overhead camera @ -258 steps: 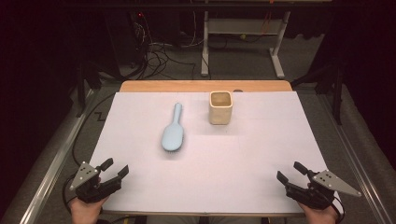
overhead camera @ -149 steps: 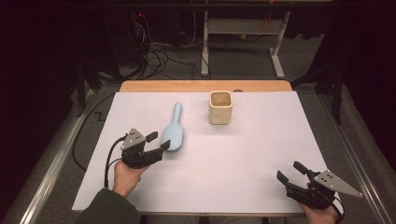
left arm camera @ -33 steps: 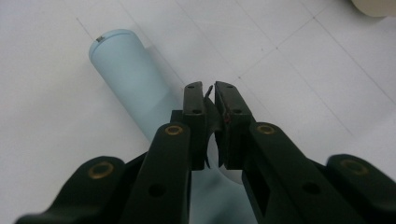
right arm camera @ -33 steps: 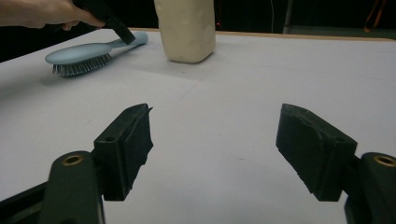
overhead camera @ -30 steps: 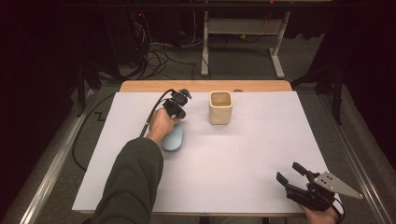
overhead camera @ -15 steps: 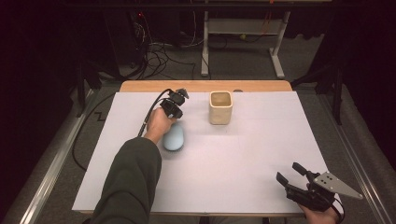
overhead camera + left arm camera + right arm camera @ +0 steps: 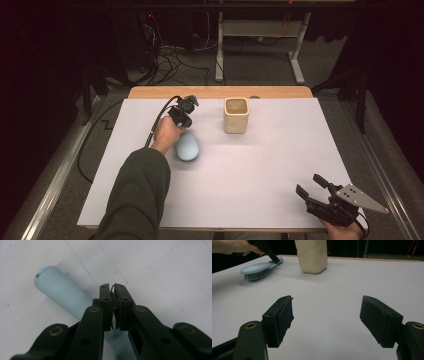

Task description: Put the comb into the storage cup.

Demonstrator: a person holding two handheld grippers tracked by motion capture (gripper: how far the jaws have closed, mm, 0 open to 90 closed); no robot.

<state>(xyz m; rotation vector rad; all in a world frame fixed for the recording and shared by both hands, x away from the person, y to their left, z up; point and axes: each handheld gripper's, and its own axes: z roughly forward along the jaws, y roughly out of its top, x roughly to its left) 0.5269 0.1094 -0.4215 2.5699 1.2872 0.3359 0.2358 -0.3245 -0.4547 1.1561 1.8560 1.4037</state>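
pale blue hairbrush [image 7: 187, 146] lies bristles down on the white table, handle clamped.

The left gripper [image 7: 184, 111] and hand [image 7: 166, 134] are covering the hairbrush [image 7: 187, 146] handle from above, while the cup's [image 7: 312, 255] top is running off the right gripper view.

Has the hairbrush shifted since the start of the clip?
Yes. The hairbrush, now gripped at the handle by the left gripper, has its head slightly nearer the cup and lies less slanted than before.
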